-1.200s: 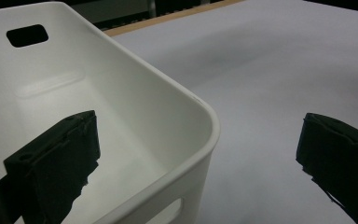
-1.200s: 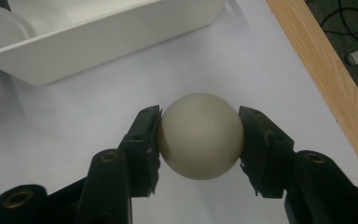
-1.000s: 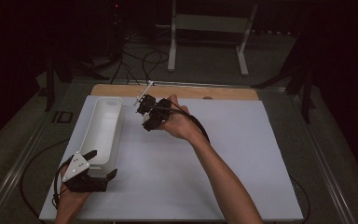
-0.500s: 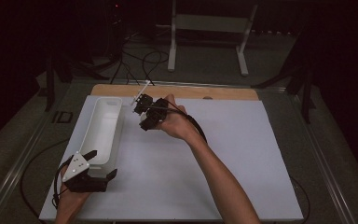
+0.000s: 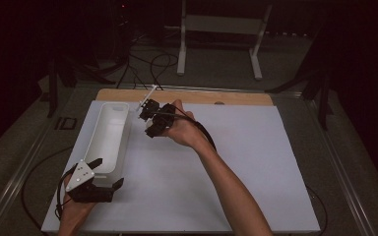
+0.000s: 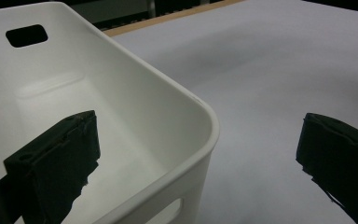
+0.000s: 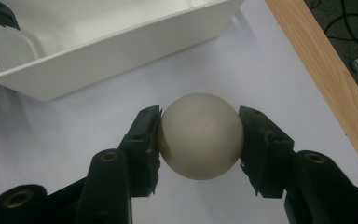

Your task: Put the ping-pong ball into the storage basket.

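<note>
No readable text, label or number appears anywhere.

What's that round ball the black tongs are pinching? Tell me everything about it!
The ball is a plain cream-white sphere, smooth and matte, with no marks or seams showing. The right tongs squeeze it from both sides, one black pad against each side. It sits over the white table cover; whether it touches the cover cannot be told. It is beside the long white bin, not inside it.
</note>
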